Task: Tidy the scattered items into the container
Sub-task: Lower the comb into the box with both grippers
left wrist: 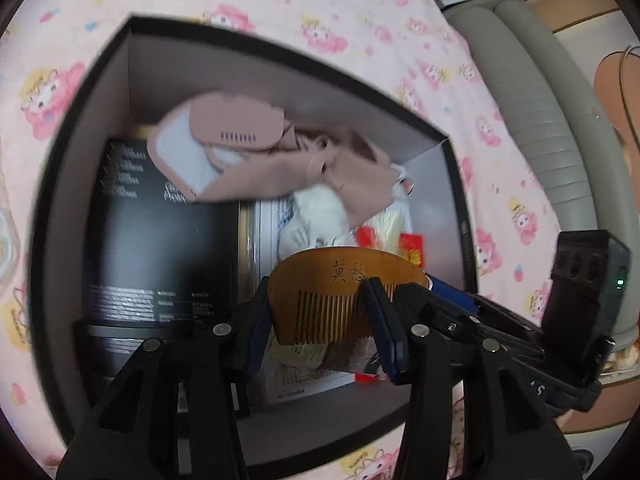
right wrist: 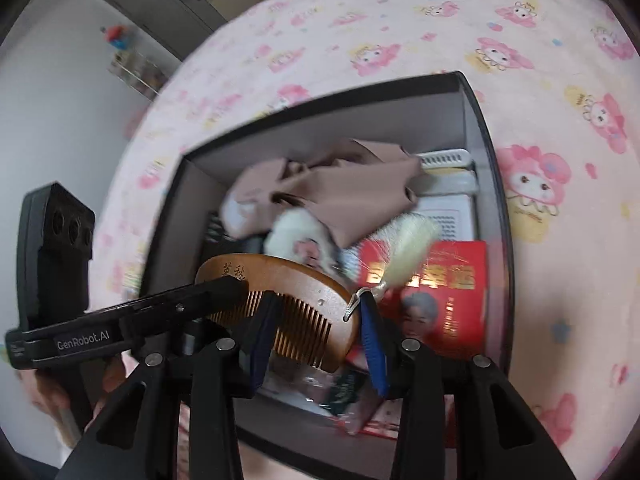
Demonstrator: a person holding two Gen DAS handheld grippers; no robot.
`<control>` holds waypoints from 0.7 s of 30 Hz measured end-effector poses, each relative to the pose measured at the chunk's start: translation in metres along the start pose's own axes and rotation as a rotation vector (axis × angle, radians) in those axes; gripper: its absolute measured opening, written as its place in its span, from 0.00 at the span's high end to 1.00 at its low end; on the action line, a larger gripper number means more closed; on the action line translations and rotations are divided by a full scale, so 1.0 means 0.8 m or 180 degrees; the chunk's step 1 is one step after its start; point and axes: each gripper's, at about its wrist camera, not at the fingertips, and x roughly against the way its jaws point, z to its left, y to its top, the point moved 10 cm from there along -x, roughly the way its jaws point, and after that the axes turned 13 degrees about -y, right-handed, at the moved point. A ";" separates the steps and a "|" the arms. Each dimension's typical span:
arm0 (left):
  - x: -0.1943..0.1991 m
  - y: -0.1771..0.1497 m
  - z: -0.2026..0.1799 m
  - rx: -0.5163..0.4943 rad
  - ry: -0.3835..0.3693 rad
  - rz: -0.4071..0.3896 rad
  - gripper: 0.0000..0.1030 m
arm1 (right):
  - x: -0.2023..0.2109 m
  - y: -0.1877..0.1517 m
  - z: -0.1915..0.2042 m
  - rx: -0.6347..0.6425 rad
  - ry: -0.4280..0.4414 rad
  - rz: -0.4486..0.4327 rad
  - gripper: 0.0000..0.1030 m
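A brown wooden comb [left wrist: 336,296] with carved characters is held above the open dark box [left wrist: 52,208]. My left gripper [left wrist: 320,320] is shut on the comb, its blue pads on either side of the teeth. In the right wrist view the comb [right wrist: 292,300] sits between my right gripper's [right wrist: 316,336] blue pads, with a cream tassel [right wrist: 404,256] hanging from its end, and the left gripper's finger [right wrist: 176,304] reaches it from the left. The box [right wrist: 500,216] holds a pink cloth [right wrist: 352,196], a red booklet [right wrist: 444,292] and a white fluffy item [right wrist: 296,240].
The box sits on a pink cartoon-print blanket [left wrist: 320,8]. Inside are also a black carton [left wrist: 160,248] and a pink pouch [left wrist: 236,124]. A grey padded bed edge [left wrist: 540,128] runs at the right. A white wall and grey cabinet [right wrist: 160,4] stand beyond the bed.
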 end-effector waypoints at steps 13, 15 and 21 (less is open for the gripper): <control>0.019 -0.014 -0.008 -0.0313 0.0502 -0.0250 0.57 | 0.023 -0.003 -0.009 0.0137 -0.0347 -0.0381 0.63; 0.006 -0.018 -0.007 -0.0315 0.0550 -0.0199 0.58 | 0.006 -0.010 -0.005 0.0123 -0.0244 -0.0179 0.63; -0.024 -0.028 -0.014 -0.0202 0.0410 -0.0100 0.64 | -0.019 -0.027 -0.012 0.0070 -0.0187 0.0132 0.74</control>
